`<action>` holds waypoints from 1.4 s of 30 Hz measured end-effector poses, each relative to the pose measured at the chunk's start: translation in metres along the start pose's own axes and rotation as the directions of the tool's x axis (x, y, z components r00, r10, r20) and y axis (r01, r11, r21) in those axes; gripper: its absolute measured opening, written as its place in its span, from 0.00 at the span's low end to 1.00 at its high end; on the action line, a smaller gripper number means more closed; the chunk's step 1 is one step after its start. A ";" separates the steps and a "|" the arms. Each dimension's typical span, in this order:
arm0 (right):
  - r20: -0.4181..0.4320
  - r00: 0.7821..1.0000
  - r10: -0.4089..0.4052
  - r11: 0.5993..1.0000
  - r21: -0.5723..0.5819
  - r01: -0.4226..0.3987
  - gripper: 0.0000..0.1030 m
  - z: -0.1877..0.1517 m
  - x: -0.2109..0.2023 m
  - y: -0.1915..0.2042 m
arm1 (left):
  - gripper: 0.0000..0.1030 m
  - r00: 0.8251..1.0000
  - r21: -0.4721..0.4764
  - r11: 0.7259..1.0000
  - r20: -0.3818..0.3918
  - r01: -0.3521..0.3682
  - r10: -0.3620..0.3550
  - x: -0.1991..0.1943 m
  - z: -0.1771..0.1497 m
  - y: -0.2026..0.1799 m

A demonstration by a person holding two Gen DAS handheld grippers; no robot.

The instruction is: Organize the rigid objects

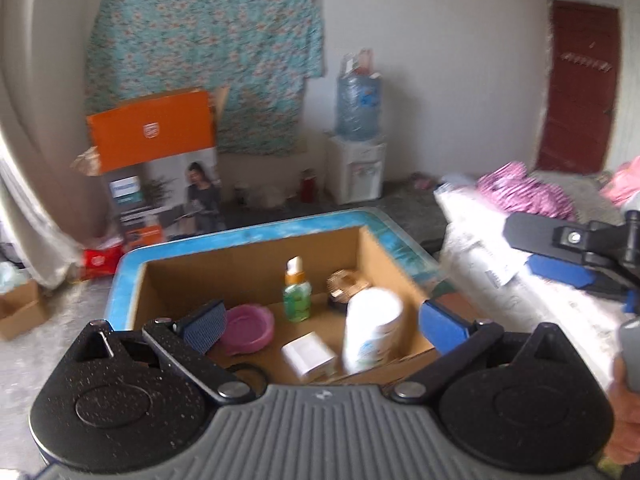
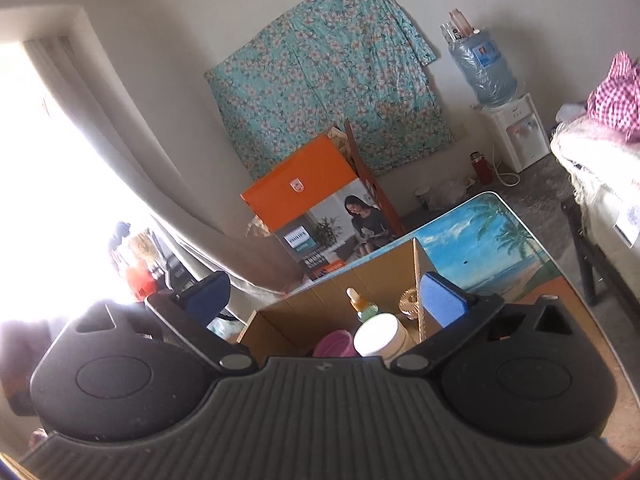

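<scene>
Open cardboard box (image 1: 256,264) on the tabletop (image 2: 500,236), top free for entry from above. Inside, little room: white canister (image 1: 374,330) tall at the near right, white small box (image 1: 308,356) just beside it, pink bowl (image 1: 248,326) at the left, green spray bottle (image 1: 297,292) upright in the middle, gold round thing (image 1: 344,286) behind at the right wall. Bare floor of box only between bowl and bottle. Free tabletop to the right of the box. Left tongs (image 1: 324,320) wide apart, nothing between; right tongs (image 2: 324,300) also. Bed (image 1: 520,264) close at the right.
</scene>
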State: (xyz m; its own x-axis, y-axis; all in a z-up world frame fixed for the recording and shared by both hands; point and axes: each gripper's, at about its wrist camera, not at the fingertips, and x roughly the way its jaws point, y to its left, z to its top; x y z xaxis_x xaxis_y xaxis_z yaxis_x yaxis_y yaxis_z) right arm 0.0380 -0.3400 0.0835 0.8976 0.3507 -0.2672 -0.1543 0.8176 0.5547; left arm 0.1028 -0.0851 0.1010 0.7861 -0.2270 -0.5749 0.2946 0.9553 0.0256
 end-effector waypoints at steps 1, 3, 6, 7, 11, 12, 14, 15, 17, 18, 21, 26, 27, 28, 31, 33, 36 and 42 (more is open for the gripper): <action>-0.006 1.000 -0.015 1.000 -0.014 0.015 0.99 -0.002 0.000 0.004 | 1.00 1.000 0.002 1.000 -0.013 -0.027 0.027 0.001 -0.001 0.000; -0.021 0.998 -0.056 0.997 -0.048 0.055 0.99 -0.006 0.000 0.013 | 1.00 0.997 -0.005 0.998 -0.031 -0.064 0.064 0.003 -0.003 0.004; -0.029 0.994 -0.109 0.989 -0.106 0.105 0.99 -0.012 0.001 0.027 | 1.00 0.997 -0.045 0.997 -0.042 -0.065 0.063 0.004 -0.006 0.013; -0.028 0.992 -0.126 0.984 -0.129 0.122 0.99 -0.014 0.002 0.031 | 1.00 0.997 -0.066 0.996 -0.042 -0.065 0.063 0.004 -0.007 0.016; -0.033 0.980 -0.197 0.957 -0.225 0.185 0.99 -0.020 0.008 0.049 | 1.00 0.996 -0.088 0.993 -0.041 -0.077 0.074 0.007 -0.012 0.027; -0.034 0.977 -0.209 0.950 -0.243 0.195 0.99 -0.021 0.009 0.052 | 1.00 0.995 -0.084 0.992 -0.043 -0.094 0.090 0.009 -0.013 0.028; -0.045 0.973 -0.228 0.940 -0.270 0.208 0.99 -0.023 0.015 0.057 | 1.00 0.990 -0.093 0.987 -0.054 -0.131 0.127 0.013 -0.016 0.032; -0.053 0.969 -0.242 0.935 -0.281 0.218 0.99 -0.025 0.018 0.059 | 1.00 0.990 -0.097 0.986 -0.058 -0.133 0.128 0.014 -0.018 0.034; -0.062 0.954 -0.294 0.914 -0.308 0.262 0.99 -0.027 0.026 0.062 | 1.00 0.990 -0.122 0.984 -0.073 -0.127 0.118 0.018 -0.022 0.040; -0.061 0.944 -0.323 0.902 -0.324 0.287 0.99 -0.029 0.029 0.063 | 1.00 0.991 -0.136 0.983 -0.078 -0.122 0.112 0.019 -0.025 0.043; -0.056 0.923 -0.381 0.866 -0.370 0.335 0.99 -0.037 0.038 0.067 | 1.00 0.988 -0.167 0.978 -0.110 -0.128 0.111 0.024 -0.031 0.051; -0.146 0.913 -0.381 0.874 -0.380 0.303 0.99 -0.049 0.061 0.067 | 1.00 0.980 -0.180 0.969 -0.139 -0.166 0.142 0.030 -0.035 0.060; -0.160 0.909 -0.384 0.875 -0.377 0.303 0.99 -0.051 0.066 0.068 | 1.00 0.978 -0.180 0.968 -0.143 -0.174 0.149 0.031 -0.035 0.060; -0.172 0.906 -0.387 0.876 -0.376 0.303 0.99 -0.053 0.071 0.068 | 1.00 0.977 -0.177 0.968 -0.145 -0.180 0.155 0.032 -0.035 0.061; -0.194 0.899 -0.394 0.876 -0.376 0.303 0.99 -0.056 0.082 0.071 | 1.00 0.975 -0.164 0.968 -0.147 -0.191 0.168 0.034 -0.034 0.061; -0.203 0.894 -0.399 0.874 -0.381 0.303 0.99 -0.057 0.090 0.072 | 1.00 0.973 -0.148 0.969 -0.150 -0.195 0.173 0.035 -0.035 0.060; -0.216 0.889 -0.403 0.872 -0.385 0.302 0.99 -0.060 0.098 0.072 | 1.00 0.971 -0.130 0.970 -0.156 -0.204 0.183 0.039 -0.036 0.058; -0.230 0.879 -0.418 0.870 -0.379 0.315 0.99 -0.061 0.108 0.065 | 1.00 0.970 -0.118 0.973 -0.164 -0.199 0.178 0.042 -0.038 0.060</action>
State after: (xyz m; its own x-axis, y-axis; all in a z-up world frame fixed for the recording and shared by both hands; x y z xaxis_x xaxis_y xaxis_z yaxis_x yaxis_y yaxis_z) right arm 0.0994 -0.2210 0.0432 0.7582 0.0712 -0.6481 -0.0082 0.9950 0.0997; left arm 0.1326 -0.0299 0.0475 0.7258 -0.0186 -0.6877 0.0658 0.9969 0.0425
